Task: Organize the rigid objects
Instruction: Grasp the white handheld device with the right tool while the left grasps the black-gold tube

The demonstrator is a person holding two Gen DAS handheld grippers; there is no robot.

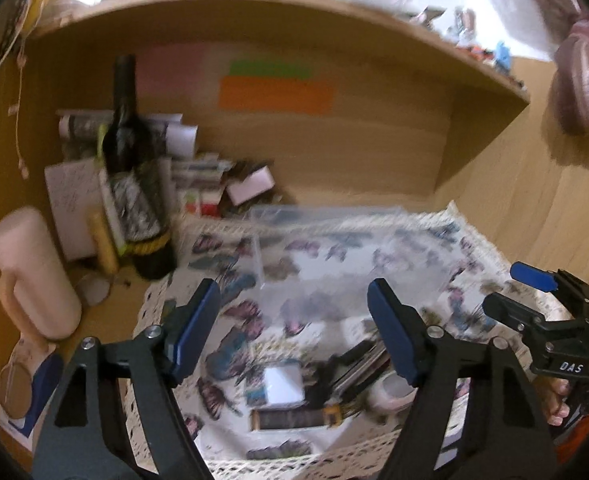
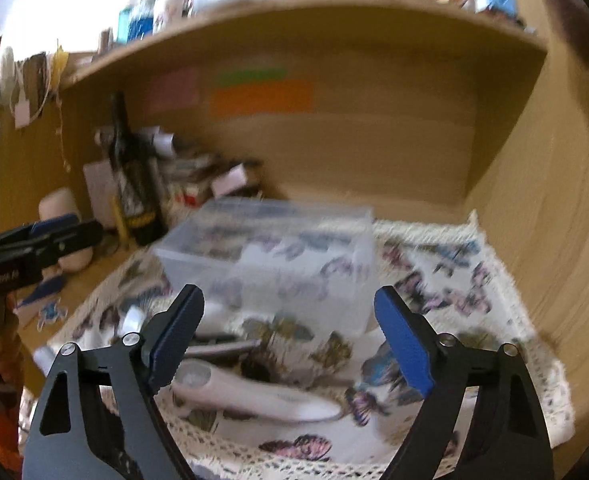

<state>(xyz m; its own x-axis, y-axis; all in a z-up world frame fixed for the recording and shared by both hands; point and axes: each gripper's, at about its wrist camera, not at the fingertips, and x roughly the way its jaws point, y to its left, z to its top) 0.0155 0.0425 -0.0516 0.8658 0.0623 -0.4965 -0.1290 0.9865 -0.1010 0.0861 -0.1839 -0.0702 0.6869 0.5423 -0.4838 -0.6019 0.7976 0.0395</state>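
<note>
Both frames were pretty blurry. In the left wrist view, a dark glass wine bottle [image 1: 128, 152] stood at left, the clear plastic storage box [image 1: 326, 248] sat mid-frame on the butterfly-print cloth [image 1: 474, 264], and small clutter lay lower centre. The left gripper [image 1: 294, 328] and right gripper [image 2: 290, 332] were both spread wide, holding nothing.

Left tool [image 1: 294, 332] and right tool [image 2: 290, 336], jaws wide apart, nothing between

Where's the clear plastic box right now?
The clear plastic box sits on the butterfly cloth, centre of the right wrist view, right of the dark bottle.
</note>
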